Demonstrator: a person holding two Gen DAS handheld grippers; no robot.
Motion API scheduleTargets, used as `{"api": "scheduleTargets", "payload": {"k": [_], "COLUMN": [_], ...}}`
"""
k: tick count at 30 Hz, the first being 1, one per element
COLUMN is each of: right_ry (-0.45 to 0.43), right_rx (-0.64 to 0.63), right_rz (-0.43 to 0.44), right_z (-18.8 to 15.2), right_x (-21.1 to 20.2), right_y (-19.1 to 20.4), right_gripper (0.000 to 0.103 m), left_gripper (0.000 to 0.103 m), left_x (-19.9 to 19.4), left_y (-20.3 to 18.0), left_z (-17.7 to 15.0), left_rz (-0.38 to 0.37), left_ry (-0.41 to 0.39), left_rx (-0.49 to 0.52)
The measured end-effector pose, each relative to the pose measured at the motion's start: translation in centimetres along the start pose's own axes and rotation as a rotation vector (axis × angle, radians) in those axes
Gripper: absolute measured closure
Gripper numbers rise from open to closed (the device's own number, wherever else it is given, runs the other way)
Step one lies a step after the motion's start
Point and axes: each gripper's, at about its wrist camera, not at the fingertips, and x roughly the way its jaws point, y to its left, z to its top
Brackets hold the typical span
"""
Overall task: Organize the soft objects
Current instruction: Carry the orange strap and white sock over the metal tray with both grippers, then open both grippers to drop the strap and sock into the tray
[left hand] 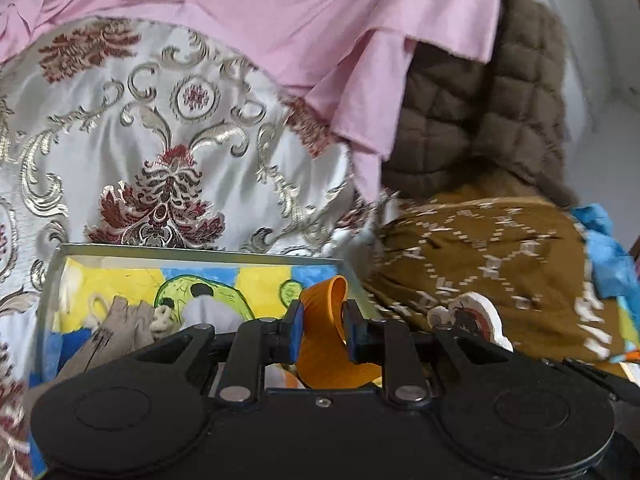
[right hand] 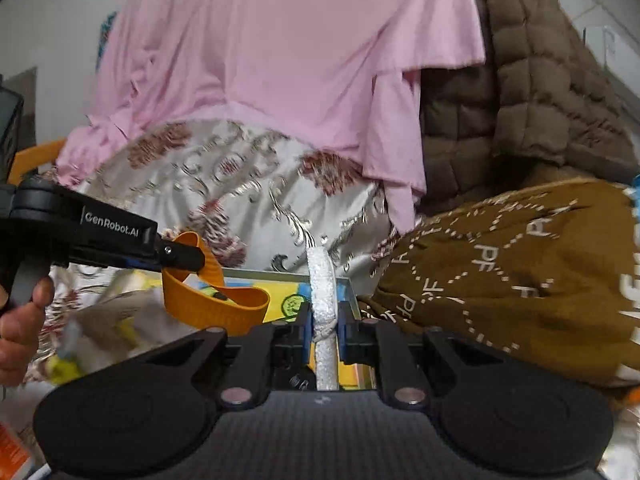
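My left gripper (left hand: 321,330) is shut on an orange ribbed band (left hand: 326,320) and holds it over a colourful box (left hand: 192,254). In the right wrist view the left gripper (right hand: 182,258) comes in from the left with the orange band (right hand: 216,304) hanging in a loop. My right gripper (right hand: 325,332) is shut on a white glittery flat piece (right hand: 322,288), held edge-on over the box (right hand: 280,280). The same white piece (left hand: 478,312) shows at the right in the left wrist view. Grey and white soft items (left hand: 120,320) lie inside the box.
Behind the box lies a silver brocade cloth (left hand: 160,140) with a pink cloth (left hand: 300,20) over it. A brown quilted jacket (left hand: 500,100) and a brown patterned cloth (left hand: 500,260) are at the right. A blue item (left hand: 604,256) lies at the far right.
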Motion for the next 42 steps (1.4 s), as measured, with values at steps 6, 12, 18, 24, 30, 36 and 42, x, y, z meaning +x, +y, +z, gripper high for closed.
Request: {"api": "scheduleTargets", "payload": {"k": [6,12,18,24,30,36,42], "right_ry": [0.090,0.185,0.247,0.255,0.238,0.201,0.155], "right_rx": [0.052,0.030,-0.001,0.004,0.017,0.046,0.067], "right_rz": [0.021,-0.004,0.003,0.012,0.002,-0.036,-0.056], "right_z": [0.7,0.6,0.3,0.0,-0.3,-0.1,0.4], "right_x": [6.1,10.6,12.2,12.3,11.6,9.9,7.4], "right_y": [-1.3,-1.5,-0.5,0.2,0.3,0.0,-0.4], "right_gripper": [0.089,0.089,0.089,0.080,0.062,0.034,0.018], "left_gripper": [0.080,0.079,0.076,0.071,0.065,0.041,0.021], "left_x": [4.6,7.1,7.4,6.9,5.8,3.7,0.6], "left_y": [0.4,1.6,2.1,2.2,2.2,2.2,1.9], "left_z": [0.6,0.3,-0.3,-0.9,-1.3,-1.5,-1.6], "left_rz": [0.076,0.114,0.129,0.137,0.135,0.140,0.145], "left_ry": [0.065,0.132,0.153,0.154,0.128,0.072,0.007], "left_rx": [0.053,0.015,0.011,0.014,0.006,0.007,0.016]}}
